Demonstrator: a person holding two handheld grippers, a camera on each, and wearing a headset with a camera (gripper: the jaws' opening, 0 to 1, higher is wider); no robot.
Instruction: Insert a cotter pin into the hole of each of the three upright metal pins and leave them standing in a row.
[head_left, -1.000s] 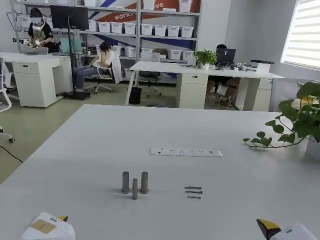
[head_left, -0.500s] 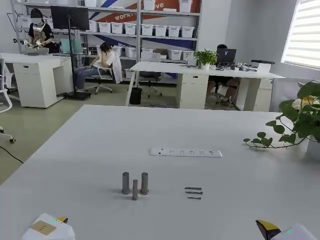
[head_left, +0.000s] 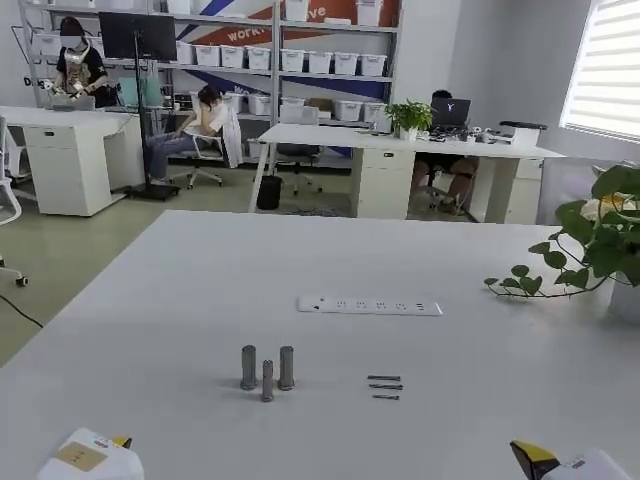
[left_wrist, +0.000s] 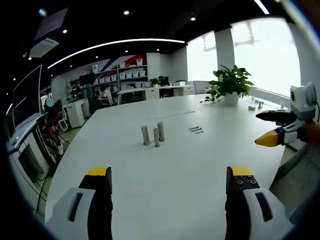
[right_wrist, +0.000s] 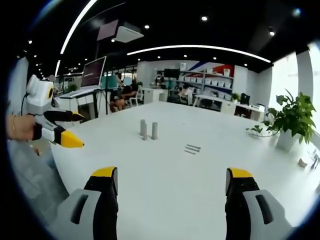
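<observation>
Nothing on the table (head_left: 200, 300) has moved in the last second; only the head view has slid a touch. The three pins (head_left: 266, 372) stand upright where they were, in a tight cluster near the middle of the table, the centre one set a shade nearer the person. To their right, well apart from them, the three cotter pins (head_left: 385, 387) lie flat, side by side, none of them in a pin.

Left gripper (left_wrist: 169, 172): jaws spread wide with nothing between them, held low at the near edge, well short of the pins. Right gripper (right_wrist: 169, 172): the same story, wide apart and empty, on the other side. Each one peeks into the other's gripper view from the side, yellow tips pointing inward.

Farther back a white power strip (head_left: 370, 306) lies flat beyond the pins, and a leafy plant (head_left: 590, 240) trails over the table's right edge.
</observation>
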